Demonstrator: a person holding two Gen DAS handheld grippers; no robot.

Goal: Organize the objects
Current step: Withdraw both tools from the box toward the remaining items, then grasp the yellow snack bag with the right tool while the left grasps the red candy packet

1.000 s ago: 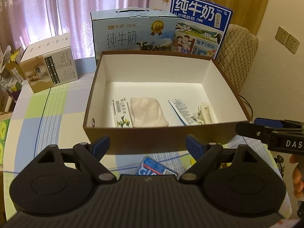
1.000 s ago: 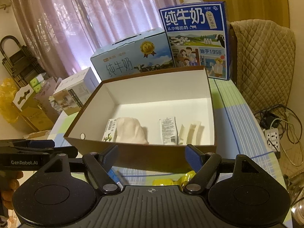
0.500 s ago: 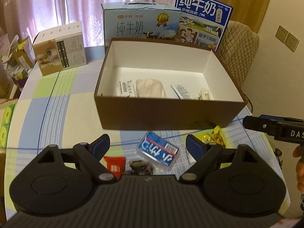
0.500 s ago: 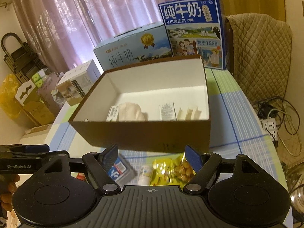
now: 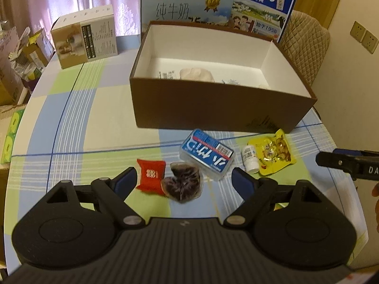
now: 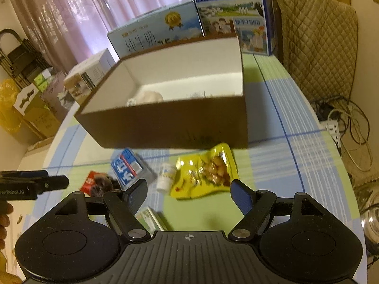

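Observation:
A brown open box (image 5: 220, 108) (image 6: 165, 125) stands mid-table with several packets and a pale lump inside. In front of it lie a red packet (image 5: 151, 177), a dark clear pouch (image 5: 183, 184), a blue-and-white case (image 5: 207, 157) (image 6: 130, 168), a small white bottle (image 5: 250, 158) (image 6: 167, 176) and a yellow snack bag (image 5: 274, 152) (image 6: 206, 172). My left gripper (image 5: 183, 183) is open and empty above the red packet and dark pouch. My right gripper (image 6: 188, 190) is open and empty just before the yellow bag. A small carton (image 6: 151, 220) lies under it.
Two milk cartons (image 5: 184, 7) (image 5: 260, 2) stand behind the box, and a beige box (image 5: 85, 35) stands at the far left. A quilted chair (image 6: 315, 40) is at the right. Cables and a power strip (image 6: 334, 127) lie on the floor.
Both grippers have drawn back from the box towards the table's near edge and tilted down. The loose items in front of the box have come into view. Both stay open.

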